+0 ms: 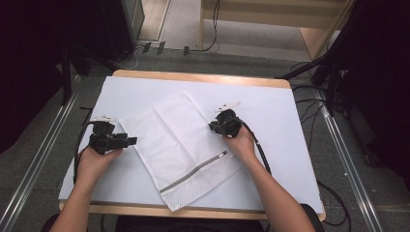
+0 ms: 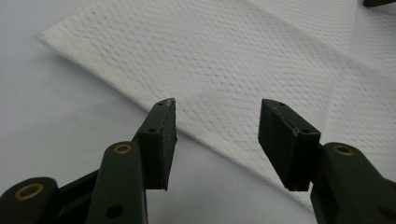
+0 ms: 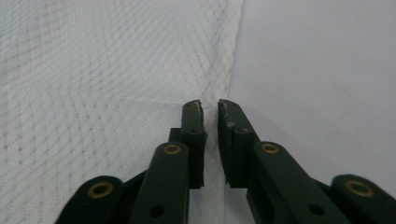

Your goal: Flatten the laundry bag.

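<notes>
A: Where is the mesh bag (image 1: 181,147) lying?

B: Flat on the white table (image 1: 275,111), between the two grippers. It lies at a slant, with its zipper (image 1: 193,172) running across the end nearest the person.

A: And the left gripper (image 1: 129,140)?

B: It sits at the bag's left edge, pointing toward it. In the left gripper view (image 2: 217,140) its jaws stand wide apart with nothing between them. The bag's hemmed edge runs just ahead of and under the tips, the left jaw over bare table and the right jaw over the mesh. I cannot tell whether the tips touch the cloth.

A: The right gripper (image 1: 215,126)?

B: It is at the bag's right edge, about halfway along it. In the right gripper view (image 3: 210,112) the jaws are nearly together, only a thin slit left between them. The bag's hem runs straight into that slit, mesh spreading off to the left of the jaws and bare table to the right. It looks pinched on the hem, though the small gap means I cannot tell for sure.

A: Is the bag lifted anywhere?

B: From the high view it looks flat all over, with a crease running across it just ahead of the left gripper.
</notes>
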A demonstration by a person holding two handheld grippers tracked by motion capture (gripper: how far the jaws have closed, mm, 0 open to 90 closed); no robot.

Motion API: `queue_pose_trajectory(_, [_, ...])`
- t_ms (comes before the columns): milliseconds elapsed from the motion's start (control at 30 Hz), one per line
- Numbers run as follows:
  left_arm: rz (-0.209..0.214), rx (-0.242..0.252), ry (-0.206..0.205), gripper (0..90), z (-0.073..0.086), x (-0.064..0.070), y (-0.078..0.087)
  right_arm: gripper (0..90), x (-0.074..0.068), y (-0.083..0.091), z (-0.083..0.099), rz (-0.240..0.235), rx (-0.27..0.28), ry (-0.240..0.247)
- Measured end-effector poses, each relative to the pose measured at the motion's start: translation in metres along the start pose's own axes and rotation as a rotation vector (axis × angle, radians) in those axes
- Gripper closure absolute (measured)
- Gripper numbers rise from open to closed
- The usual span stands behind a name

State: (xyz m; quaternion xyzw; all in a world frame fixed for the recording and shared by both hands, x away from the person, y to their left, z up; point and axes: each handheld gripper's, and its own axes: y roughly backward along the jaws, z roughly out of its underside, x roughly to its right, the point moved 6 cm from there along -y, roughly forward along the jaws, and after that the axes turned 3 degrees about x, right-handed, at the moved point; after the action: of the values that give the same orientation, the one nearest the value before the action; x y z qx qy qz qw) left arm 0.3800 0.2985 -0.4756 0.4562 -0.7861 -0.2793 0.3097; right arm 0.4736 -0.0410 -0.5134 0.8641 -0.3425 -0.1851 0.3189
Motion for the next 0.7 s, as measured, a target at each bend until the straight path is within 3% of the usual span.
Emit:
queue_pose_trajectory(200, [0.004,0.003,-0.001,47.4,0.000,0.000,0.000,89.8,0.003,0.001,0.000,-0.013,-0.005,-0.036])
queue_pose_trajectory(500, [0.011,0.004,-0.009,47.5,-0.003,0.003,-0.002,89.8,0.023,0.009,0.003,0.026,-0.006,-0.091])
queue_pose_trajectory(700, [0.022,0.002,-0.024,47.6,-0.007,0.009,-0.009,89.8,0.040,0.020,0.008,0.058,-0.005,-0.154])
